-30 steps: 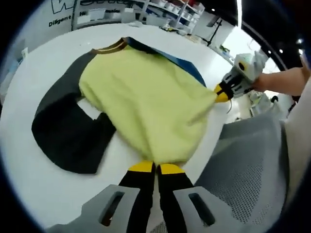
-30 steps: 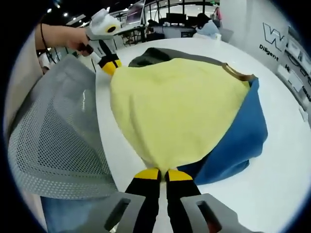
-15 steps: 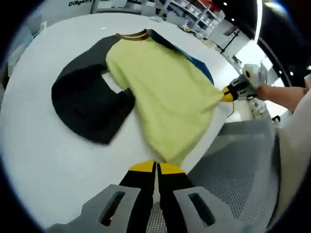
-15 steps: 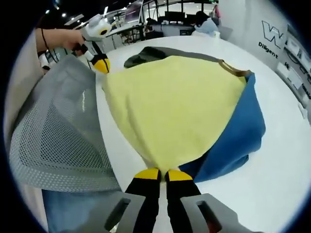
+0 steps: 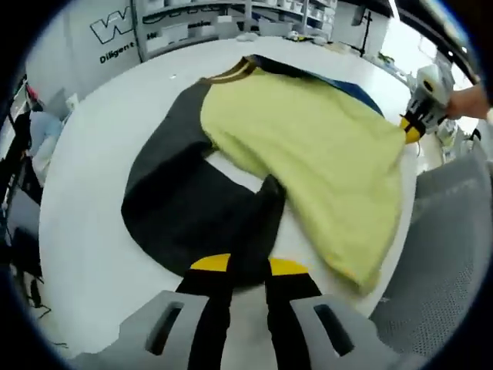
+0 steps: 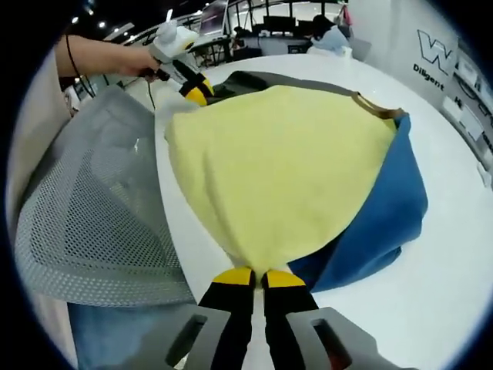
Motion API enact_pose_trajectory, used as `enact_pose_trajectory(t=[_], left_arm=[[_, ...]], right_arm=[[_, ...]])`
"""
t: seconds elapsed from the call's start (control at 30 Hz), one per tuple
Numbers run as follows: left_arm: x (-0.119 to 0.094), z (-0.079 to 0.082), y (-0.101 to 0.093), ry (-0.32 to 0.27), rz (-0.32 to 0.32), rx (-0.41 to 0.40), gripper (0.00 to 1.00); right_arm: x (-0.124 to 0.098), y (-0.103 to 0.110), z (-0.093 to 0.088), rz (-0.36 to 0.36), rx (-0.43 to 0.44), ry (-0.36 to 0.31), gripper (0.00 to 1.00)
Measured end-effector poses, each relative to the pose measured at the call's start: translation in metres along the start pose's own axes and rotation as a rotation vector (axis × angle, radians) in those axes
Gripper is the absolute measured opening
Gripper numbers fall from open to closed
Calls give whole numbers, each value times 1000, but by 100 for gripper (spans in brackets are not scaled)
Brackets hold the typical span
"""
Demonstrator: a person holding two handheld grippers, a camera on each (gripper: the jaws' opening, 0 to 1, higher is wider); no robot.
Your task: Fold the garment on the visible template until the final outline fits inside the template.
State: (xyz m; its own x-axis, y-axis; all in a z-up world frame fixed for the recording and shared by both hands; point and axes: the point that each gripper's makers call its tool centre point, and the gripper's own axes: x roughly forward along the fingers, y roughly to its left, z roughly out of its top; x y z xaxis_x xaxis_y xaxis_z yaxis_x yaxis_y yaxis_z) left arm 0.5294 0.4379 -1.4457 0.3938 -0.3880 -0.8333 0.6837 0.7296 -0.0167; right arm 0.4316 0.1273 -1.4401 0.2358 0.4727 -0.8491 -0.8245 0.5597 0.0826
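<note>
I've let the hem go with my left gripper (image 5: 246,266) and moved it over the dark sleeve (image 5: 196,212); its jaws now stand apart. Right gripper (image 6: 258,277) stays clamped on the shirt's (image 6: 285,169) hem, on the table (image 6: 439,277). Sleeve fold next, I reckon.

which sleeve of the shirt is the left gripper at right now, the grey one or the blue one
The dark grey sleeve; the left gripper has its jaws at its edge. The blue sleeve lies on the shirt's far side.
</note>
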Motion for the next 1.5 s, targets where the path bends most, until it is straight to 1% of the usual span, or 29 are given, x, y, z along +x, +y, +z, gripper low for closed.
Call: enact_pose_trajectory(t=[0.07,0.17,0.2,0.23,0.33,0.37,0.43,0.5,0.53,0.57,0.6,0.63,0.7,0.73,0.77,0.8,0.9,1.03,1.13,1.17,1.2,1.23,1.3,1.33,1.37,1.4,1.43,1.47,1.5], left_arm=[[-1,-4,7,21,-2,22,9],[-11,-11,20,46,0,28,7],[-16,-16,31,66,18,56,7],[-18,-18,36,76,26,70,7],[-33,-33,74,162,95,181,7],[-36,-34,80,175,98,192,7],[-40,-33,92,175,96,186,7],[-42,-35,99,199,90,180,7],[-44,-33,96,191,66,113,9],[-46,-28,98,159,69,69,11],[-49,-21,98,113,54,-31,15],[-51,-18,98,83,39,-115,17],[-57,-17,101,42,23,-240,21],[-59,-21,107,41,47,-245,22],[-60,-28,111,56,59,-255,22],[-60,-32,112,63,53,-277,22],[-57,-46,118,70,68,-386,24],[-46,-47,117,53,66,-514,27],[-37,-43,109,46,48,-630,31],[-37,-50,111,80,83,-650,33],[-34,-46,113,63,83,-625,28],[-34,-49,116,80,106,-640,23],[-41,-44,103,72,103,-635,15],[-41,-42,103,63,103,-634,13],[-35,-44,112,48,100,-619,11],[-36,-43,115,44,107,-601,9],[-41,-40,123,27,138,-548,9],[-44,-35,129,8,157,-518,9],[-49,-33,138,15,183,-471,9]], right_arm=[[0,0,-1,2,3,0,0],[1,0,-2,5,7,1,0],[1,1,-2,6,9,1,0],[1,1,-2,7,12,0,0],[2,1,-2,10,13,2,0],[3,1,-3,11,15,2,0],[3,1,-3,13,15,3,0],[3,1,-2,15,16,5,0],[3,1,-2,16,15,6,0],[3,0,-2,18,17,6,0],[3,0,-2,18,19,7,0],[3,0,-2,19,20,7,0],[3,0,-2,19,21,7,0],[3,1,-2,20,22,7,0],[3,1,-2,20,24,6,0],[3,0,-3,21,24,7,0],[3,1,-3,21,27,6,0],[3,1,-3,23,27,8,0],[3,1,-3,24,28,9,0],[4,0,-3,25,29,9,0],[4,0,-3,25,29,9,0],[4,0,-3,25,30,10,0],[5,0,-3,25,29,10,0],[5,0,-3,26,29,10,0],[5,0,-3,26,29,10,0],[5,0,-3,26,29,9,0],[5,0,-3,26,30,9,0],[6,0,-4,26,31,8,0],[6,0,-4,26,31,7,0]])
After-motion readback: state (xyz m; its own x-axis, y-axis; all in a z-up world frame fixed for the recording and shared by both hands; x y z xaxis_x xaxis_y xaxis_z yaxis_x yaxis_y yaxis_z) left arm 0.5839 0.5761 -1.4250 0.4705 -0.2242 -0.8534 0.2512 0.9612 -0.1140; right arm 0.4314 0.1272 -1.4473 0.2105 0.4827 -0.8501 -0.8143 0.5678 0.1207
